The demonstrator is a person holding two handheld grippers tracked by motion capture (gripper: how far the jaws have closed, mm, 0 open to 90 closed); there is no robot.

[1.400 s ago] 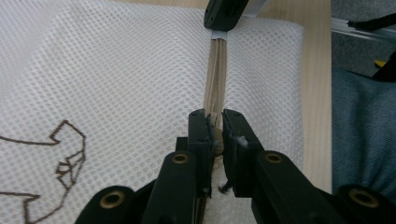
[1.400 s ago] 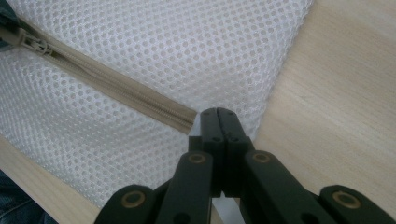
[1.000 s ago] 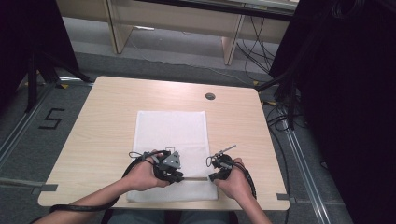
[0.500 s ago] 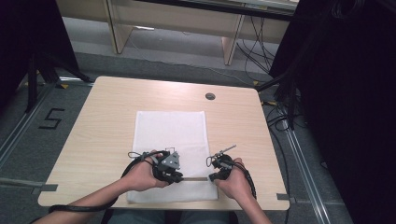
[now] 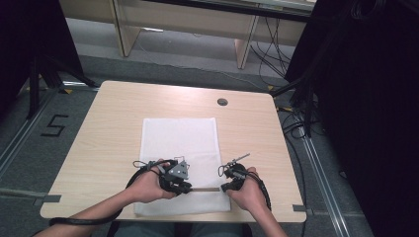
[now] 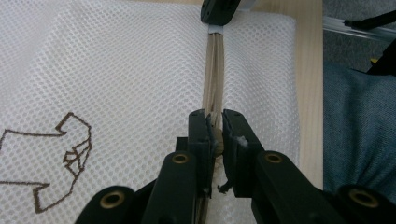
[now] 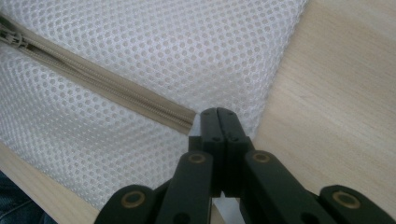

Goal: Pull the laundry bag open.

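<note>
Left gripper [image 5: 184,186] barely shifts | white mesh zippered laundry bag [image 5: 180,140]: light, limp | left jaws clench brass zipper pull [image 6: 216,140] | right gripper [image 7: 218,122] pinches bag's edge.

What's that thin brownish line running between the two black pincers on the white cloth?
A beige zipper sewn into the white mesh bag. In the high view it stretches from the left gripper to the right gripper; the left gripper view shows it running between both.

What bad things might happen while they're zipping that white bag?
The left gripper pinches only the small zipper pull, so it might slip off. The right gripper clamps just the mesh bag edge beside the zipper end; the thin mesh could bunch up or snag.
</note>
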